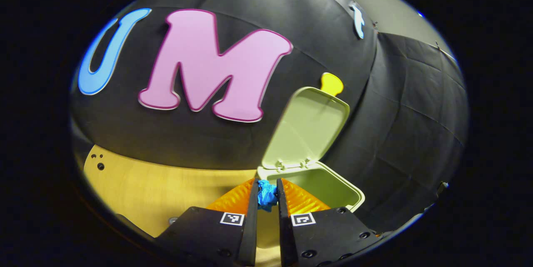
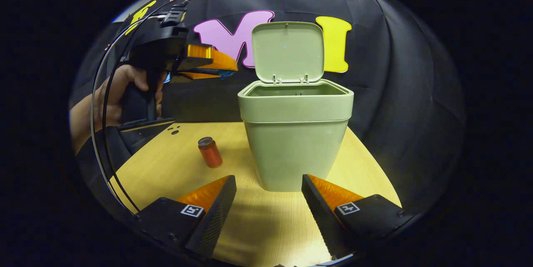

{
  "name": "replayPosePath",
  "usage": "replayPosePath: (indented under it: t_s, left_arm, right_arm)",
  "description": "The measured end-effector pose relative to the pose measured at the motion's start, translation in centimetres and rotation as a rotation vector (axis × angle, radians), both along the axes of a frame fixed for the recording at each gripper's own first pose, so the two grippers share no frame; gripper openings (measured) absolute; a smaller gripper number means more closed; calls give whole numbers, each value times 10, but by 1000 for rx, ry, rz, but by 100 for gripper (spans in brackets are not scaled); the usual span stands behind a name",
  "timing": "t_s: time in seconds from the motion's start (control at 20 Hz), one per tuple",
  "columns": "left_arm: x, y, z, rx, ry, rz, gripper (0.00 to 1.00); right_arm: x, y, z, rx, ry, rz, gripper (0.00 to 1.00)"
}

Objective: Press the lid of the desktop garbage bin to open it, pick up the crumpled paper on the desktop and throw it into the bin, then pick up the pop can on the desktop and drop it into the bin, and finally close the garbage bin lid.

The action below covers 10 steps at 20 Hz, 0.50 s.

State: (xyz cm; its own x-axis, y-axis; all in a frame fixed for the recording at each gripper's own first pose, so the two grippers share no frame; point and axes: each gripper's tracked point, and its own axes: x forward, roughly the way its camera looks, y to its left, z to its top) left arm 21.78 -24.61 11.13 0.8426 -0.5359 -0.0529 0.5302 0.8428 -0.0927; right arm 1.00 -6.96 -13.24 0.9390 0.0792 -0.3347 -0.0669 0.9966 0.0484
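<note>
One bin (image 2: 295, 133), lid (image 2: 287, 52) up, on the counter (image 2: 166, 171). Left tool (image 1: 266, 188) pinches one crumpled paper (image 1: 266, 195) near the bin rim. Right tool (image 2: 268, 183) spread, holding nothing. One pop can (image 2: 210, 152) upright left of bin.

**Table and what stands on it**

The light wooden table (image 2: 266, 217) carries a pale green garbage bin (image 2: 295, 150), upright with its lid (image 2: 287, 52) raised, near the middle. A red pop can (image 2: 210, 152) stands upright just beside the bin. Small dark holes (image 2: 174, 130) mark the table's far edge.
</note>
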Motion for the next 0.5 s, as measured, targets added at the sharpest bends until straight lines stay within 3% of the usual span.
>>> replayPosePath:
  t_s: [0.2,0.5]
  left_arm:
    - [-3,-40,-7,47,9,-95,27]
    - [0,-71,-25,98,28,-149,27]
  right_arm:
    - [-3,-9,1,1,1,-27,99]
    - [-9,-23,-5,22,22,-73,99]
